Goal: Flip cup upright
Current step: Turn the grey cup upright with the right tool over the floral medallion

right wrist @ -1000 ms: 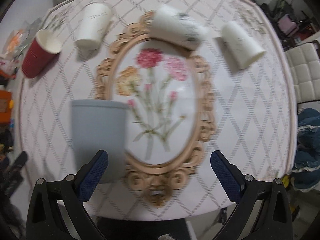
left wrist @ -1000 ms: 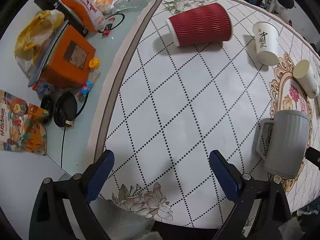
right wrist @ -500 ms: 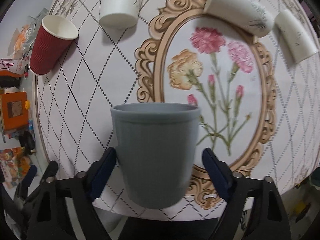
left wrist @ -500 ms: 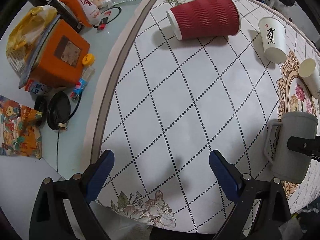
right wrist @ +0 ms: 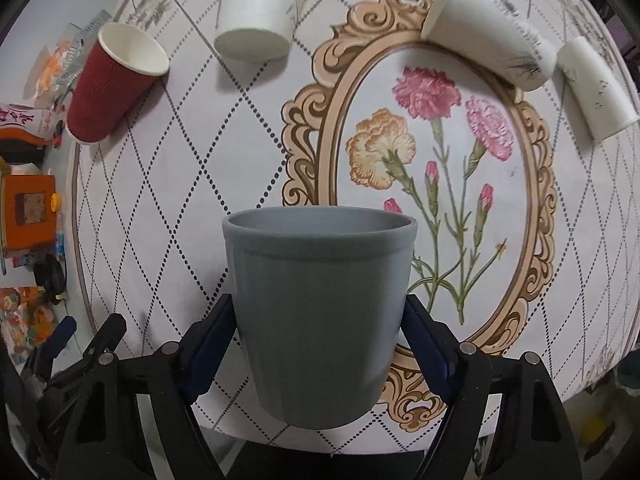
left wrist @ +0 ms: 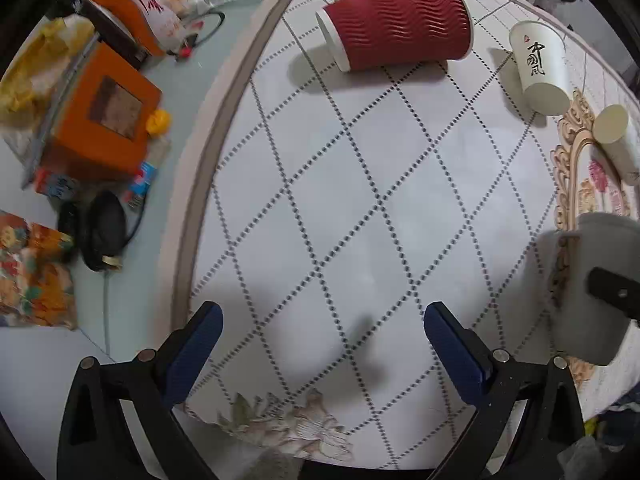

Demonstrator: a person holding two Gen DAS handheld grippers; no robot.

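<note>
- The right gripper [right wrist: 320,344] is clamped on the grey cup [right wrist: 318,292], its blue pads [right wrist: 212,344] pressing the lower half of the wall from both sides. The cup sits between the fingers with its rim pointing away from the camera, over the near edge of the tablecloth [right wrist: 200,168].
- The cup looks like thick, stiff plastic or ceramic with a handle [left wrist: 562,272] on one side, so it probably weighs more than the paper cups beyond it and won't crush. The smooth taper could slip, so a hold across the mid-wall seems safest.
- The left gripper [left wrist: 320,340] hangs open and empty, to the left of the grey cup.
- Beyond the grey cup, a red paper cup [right wrist: 112,88] and three white paper cups [right wrist: 260,4] lie on their sides.
- Left of the grey cup, off the cloth, sits an orange box [left wrist: 104,116].
</note>
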